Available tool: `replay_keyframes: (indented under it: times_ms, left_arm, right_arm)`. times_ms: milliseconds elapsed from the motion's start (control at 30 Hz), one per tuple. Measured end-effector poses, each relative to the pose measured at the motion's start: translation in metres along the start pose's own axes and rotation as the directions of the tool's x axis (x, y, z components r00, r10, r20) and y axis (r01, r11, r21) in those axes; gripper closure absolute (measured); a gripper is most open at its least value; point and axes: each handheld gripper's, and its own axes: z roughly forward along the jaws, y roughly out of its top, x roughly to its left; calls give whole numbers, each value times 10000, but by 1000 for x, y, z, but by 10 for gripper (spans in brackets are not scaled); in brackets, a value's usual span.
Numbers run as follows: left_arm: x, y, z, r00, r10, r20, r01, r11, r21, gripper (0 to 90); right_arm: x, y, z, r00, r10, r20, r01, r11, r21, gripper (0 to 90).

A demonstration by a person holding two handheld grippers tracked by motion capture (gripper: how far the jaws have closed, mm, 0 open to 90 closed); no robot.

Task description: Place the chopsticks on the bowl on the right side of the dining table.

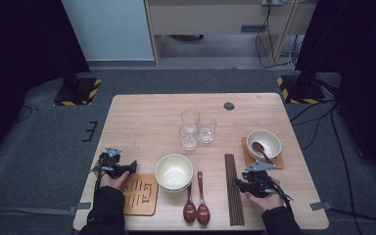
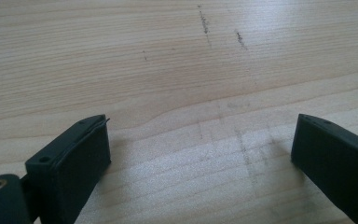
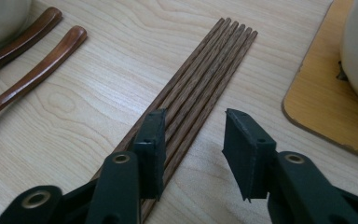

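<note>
The right tongs [image 3: 193,140] hang released over the row of dark brown wooden chopsticks [image 3: 200,79], which lies flat on the pale wooden surface [image 3: 98,93] beside two brown wooden spoons [image 3: 32,51]. The left tongs [image 2: 200,149] gape wide over bare wood.

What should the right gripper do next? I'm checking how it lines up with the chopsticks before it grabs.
Probably shift the right gripper slightly toward the chopsticks and lower it. One jaw sits over the bundle and the other over bare table, so the gap is off-centre; the pads are not pressing on any stick yet.
</note>
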Motion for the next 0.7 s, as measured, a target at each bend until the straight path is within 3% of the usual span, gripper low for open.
replay_keyframes:
  times_ms: [167, 700]
  left_arm:
    - [0, 0, 0, 10000, -1, -1, 1, 10000, -1, 34]
    - [0, 0, 0, 10000, 2, -3, -2, 10000, 0, 34]
  right_arm:
    - [-2, -2, 2, 10000, 6, -58, -4, 9996, 285, 657]
    - [1, -3, 7, 9999, -2, -127, 11, 9976, 688, 721]
